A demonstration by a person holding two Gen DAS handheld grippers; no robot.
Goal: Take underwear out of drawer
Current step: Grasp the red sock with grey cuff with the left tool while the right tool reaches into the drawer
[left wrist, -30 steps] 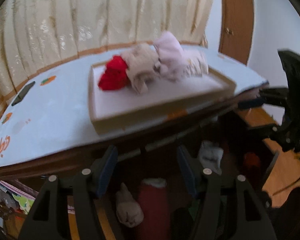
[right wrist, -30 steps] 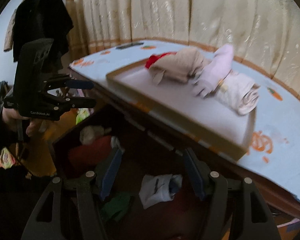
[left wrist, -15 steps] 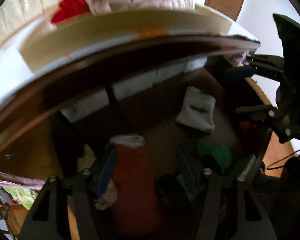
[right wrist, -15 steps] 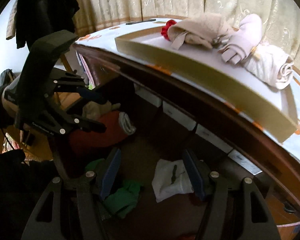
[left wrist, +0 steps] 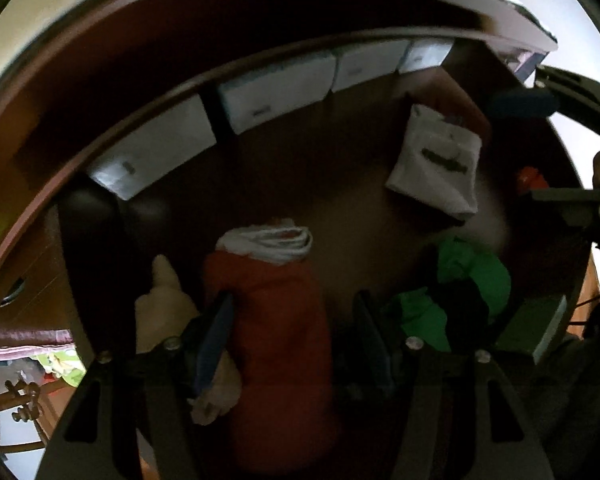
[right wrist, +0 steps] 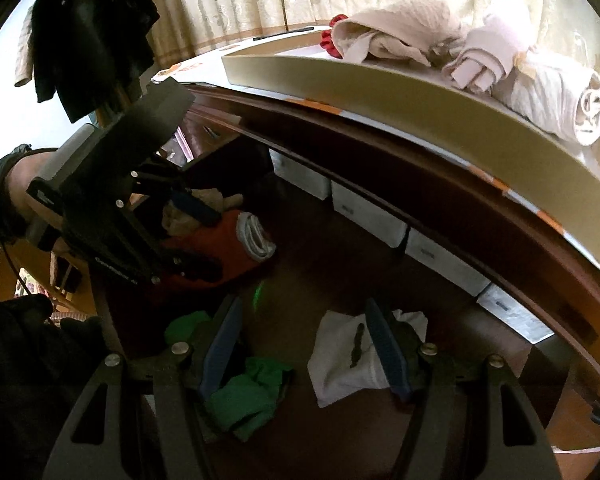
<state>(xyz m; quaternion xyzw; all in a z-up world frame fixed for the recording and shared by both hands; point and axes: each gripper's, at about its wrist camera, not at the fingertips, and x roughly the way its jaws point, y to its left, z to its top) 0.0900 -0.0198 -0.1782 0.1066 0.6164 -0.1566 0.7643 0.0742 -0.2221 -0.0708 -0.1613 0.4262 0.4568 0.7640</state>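
Note:
The open drawer holds several folded pieces of underwear. A red roll with a white band lies between the fingers of my left gripper, which points steeply down and is open, with its pads on either side of the roll. In the right wrist view the left gripper straddles that red roll. My right gripper hangs open over the drawer floor, with a white folded piece by its right finger and a green piece by its left.
A beige piece, a green piece and a white folded piece lie in the drawer, with white boxes along its back. The table edge overhangs, carrying a tray of rolled clothes. A dark garment hangs at the left.
Both grippers have sunk from table height into the drawer. The left one tipped steeply down, so the tray left its view and the red roll now lies between its fingers.

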